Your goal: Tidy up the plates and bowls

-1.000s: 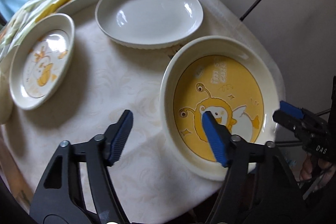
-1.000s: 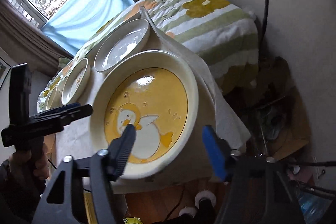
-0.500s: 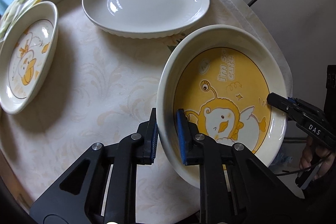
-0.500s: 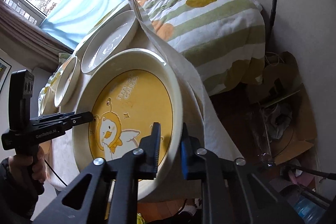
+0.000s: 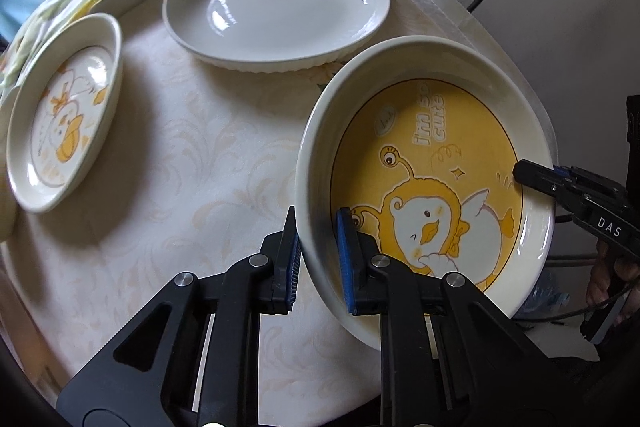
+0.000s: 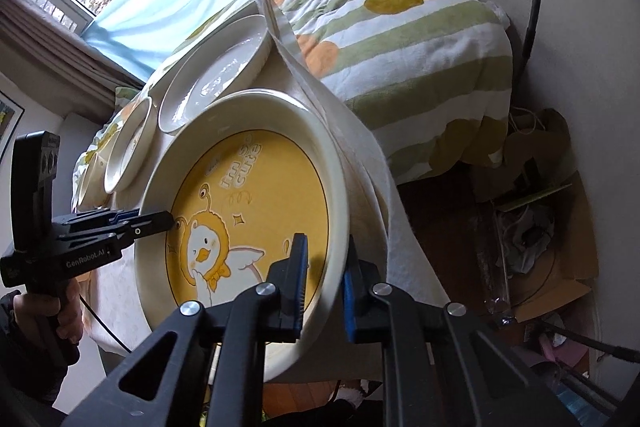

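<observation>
A large cream bowl with a yellow cartoon duck inside (image 5: 432, 163) is at the table's right edge; it also shows in the right wrist view (image 6: 248, 195). My left gripper (image 5: 318, 259) is shut on its near-left rim. My right gripper (image 6: 326, 287) is shut on its opposite rim, and its tip shows in the left wrist view (image 5: 536, 177). The bowl looks tilted and slightly raised. A plain white oval plate (image 5: 276, 3) lies behind it. A smaller duck plate (image 5: 64, 111) lies at the left.
The round table (image 5: 180, 187) has a cream patterned cloth. A striped flowered blanket (image 6: 408, 39) lies behind the table. A cardboard box with clutter (image 6: 540, 235) sits on the floor to the right. Another dish edge (image 5: 6, 203) shows at far left.
Both grippers were open around the duck bowl's rim one second ago; both have shut on it. The bowl has since tilted and risen a little.
</observation>
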Motion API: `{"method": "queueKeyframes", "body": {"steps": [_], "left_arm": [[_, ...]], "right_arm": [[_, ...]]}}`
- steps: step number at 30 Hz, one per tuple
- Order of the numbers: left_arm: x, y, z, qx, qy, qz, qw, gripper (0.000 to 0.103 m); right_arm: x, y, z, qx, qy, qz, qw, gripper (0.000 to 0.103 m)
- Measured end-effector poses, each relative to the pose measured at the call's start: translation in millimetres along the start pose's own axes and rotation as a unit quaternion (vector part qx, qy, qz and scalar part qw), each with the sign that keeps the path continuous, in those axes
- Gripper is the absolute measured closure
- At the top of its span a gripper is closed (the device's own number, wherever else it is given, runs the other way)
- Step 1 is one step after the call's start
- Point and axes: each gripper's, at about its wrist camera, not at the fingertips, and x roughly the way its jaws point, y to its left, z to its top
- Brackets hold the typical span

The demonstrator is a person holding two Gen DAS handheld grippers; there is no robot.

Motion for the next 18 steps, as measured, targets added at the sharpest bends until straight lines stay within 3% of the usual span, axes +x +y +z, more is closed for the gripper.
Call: {"method": "queueKeyframes", "body": {"steps": [8,18], "left_arm": [[-42.3,21.5,-19.3,-0.057,-0.037,0.013,0.9976,0.088],[-117.3,89.7,-85.3,-0.151,-0.094,0.047,0.9828,0.088]], "right_arm": [[-9.7,30.2,15.5,-0.058,0.006,0.018,0.998,0.089],[-3.7,126.6,22.7,-0.163,0.029,0.063,0.984,0.089]]}}
